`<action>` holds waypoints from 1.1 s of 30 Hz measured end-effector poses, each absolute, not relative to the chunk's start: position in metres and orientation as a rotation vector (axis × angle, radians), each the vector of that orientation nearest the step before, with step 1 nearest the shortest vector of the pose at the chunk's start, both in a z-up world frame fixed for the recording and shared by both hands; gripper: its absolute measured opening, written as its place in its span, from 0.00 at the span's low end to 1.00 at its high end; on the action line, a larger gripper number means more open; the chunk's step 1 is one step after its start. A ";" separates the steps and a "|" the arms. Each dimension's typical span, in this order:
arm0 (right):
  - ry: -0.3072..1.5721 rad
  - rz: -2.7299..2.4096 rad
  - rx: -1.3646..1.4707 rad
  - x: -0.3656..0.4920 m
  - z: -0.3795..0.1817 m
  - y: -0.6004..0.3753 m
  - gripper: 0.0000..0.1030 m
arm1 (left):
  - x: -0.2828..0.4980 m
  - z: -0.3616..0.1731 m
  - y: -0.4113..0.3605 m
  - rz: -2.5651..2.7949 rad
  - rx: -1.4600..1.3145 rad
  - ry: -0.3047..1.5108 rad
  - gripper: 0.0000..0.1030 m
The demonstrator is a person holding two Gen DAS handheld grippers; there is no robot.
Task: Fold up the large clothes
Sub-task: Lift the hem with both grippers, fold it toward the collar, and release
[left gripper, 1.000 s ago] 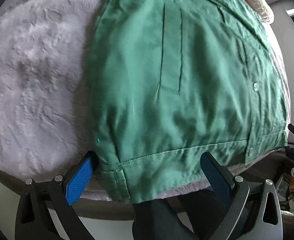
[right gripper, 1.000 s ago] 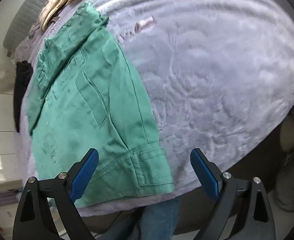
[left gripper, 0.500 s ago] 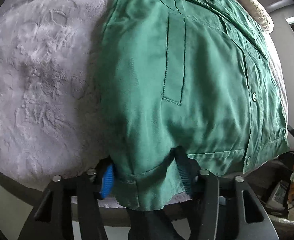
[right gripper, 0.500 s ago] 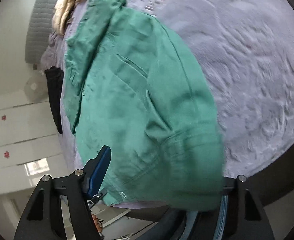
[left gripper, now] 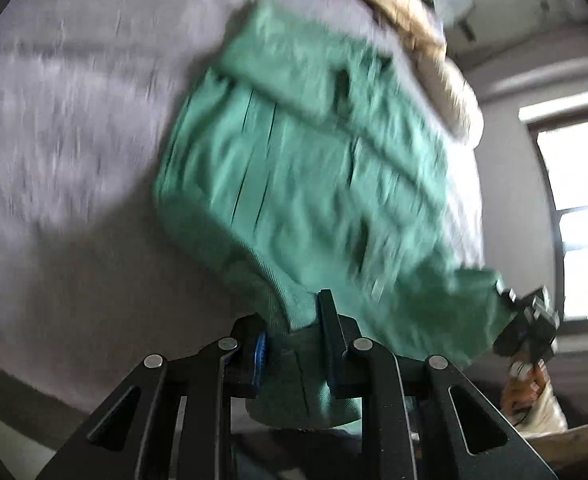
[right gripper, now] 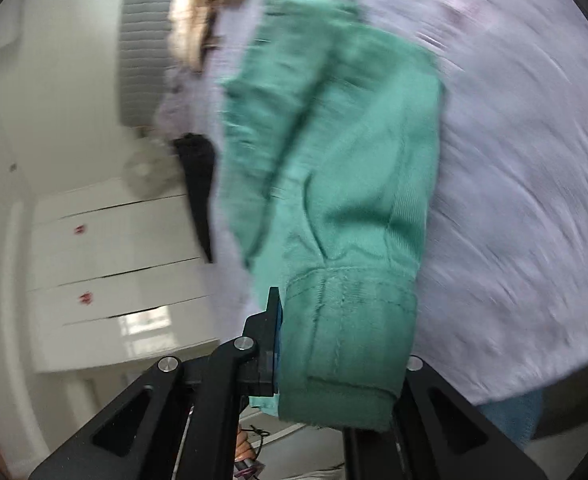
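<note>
A green button-up shirt [left gripper: 313,184] lies partly on a pale grey fuzzy bed cover [left gripper: 66,152], its near hem lifted off the bed. My left gripper [left gripper: 292,340] is shut on one hem corner. My right gripper [right gripper: 337,344] is shut on the other hem corner, where the thick folded hem of the shirt [right gripper: 345,240] covers its right finger. The right gripper [left gripper: 527,330] also shows in the left wrist view at the shirt's far corner. Both views are motion-blurred.
A beige fluffy item [left gripper: 417,48] lies at the head of the bed, also in the right wrist view [right gripper: 198,24]. A dark garment [right gripper: 198,184] hangs off the bed's side. White drawers [right gripper: 110,264] stand beside the bed. A window [left gripper: 577,216] is at right.
Both grippers went from open around the hem to shut on it, and they have lifted the hem up off the bed cover.
</note>
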State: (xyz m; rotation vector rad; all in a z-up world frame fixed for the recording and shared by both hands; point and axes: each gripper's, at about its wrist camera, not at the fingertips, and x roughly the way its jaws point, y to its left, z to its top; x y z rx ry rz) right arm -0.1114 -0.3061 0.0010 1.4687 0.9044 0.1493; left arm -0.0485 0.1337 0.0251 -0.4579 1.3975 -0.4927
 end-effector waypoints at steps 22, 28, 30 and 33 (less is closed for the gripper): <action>0.940 -0.018 1.336 0.185 -0.034 -0.424 0.08 | 0.255 -0.023 0.033 -0.269 -0.244 1.283 0.23; 0.962 -0.077 1.376 0.192 -0.053 -0.429 0.11 | 0.259 -0.027 0.038 -0.271 -0.217 1.332 0.42; 0.983 -0.070 1.334 0.193 -0.046 -0.428 0.12 | 0.255 -0.011 0.042 -0.222 -0.170 1.282 0.86; 0.977 -0.078 1.249 0.191 -0.032 -0.431 0.29 | 0.250 0.013 0.052 -0.220 -0.142 1.190 0.86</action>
